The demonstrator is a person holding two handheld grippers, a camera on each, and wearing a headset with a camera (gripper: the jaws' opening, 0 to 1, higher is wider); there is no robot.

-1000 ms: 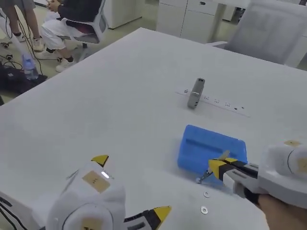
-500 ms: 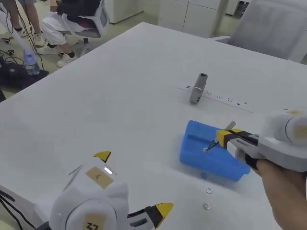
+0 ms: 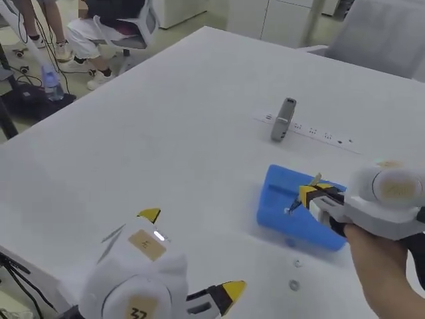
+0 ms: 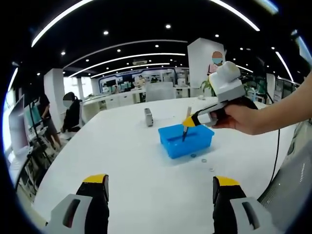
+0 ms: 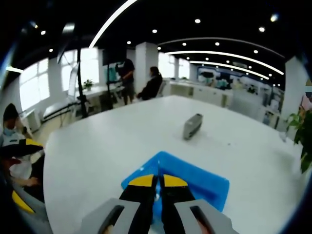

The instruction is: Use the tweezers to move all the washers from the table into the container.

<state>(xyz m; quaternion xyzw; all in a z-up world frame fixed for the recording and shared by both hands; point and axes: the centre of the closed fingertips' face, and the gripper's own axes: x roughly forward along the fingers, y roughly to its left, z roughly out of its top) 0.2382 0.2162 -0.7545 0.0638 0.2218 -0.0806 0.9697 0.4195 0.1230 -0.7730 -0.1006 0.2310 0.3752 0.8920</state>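
Closest in, the left gripper (image 3: 191,252) hangs low over the white table (image 3: 166,133), its jaws spread wide with nothing between them (the left gripper view shows the same big gap). Just past it, loose washers (image 3: 294,286) lie on the bare tabletop, near the front edge of the blue container (image 3: 275,199). Over that container is the right gripper (image 3: 309,195), jaws pressed tight on the tweezers (image 3: 292,209), whose tips angle down into the tray. Whether those tips carry a washer is too blurred to tell. Beyond, a grey device (image 3: 284,119) rests by a white power strip (image 3: 319,136). Farthest off, a seated person (image 3: 93,30) is at the room's edge.
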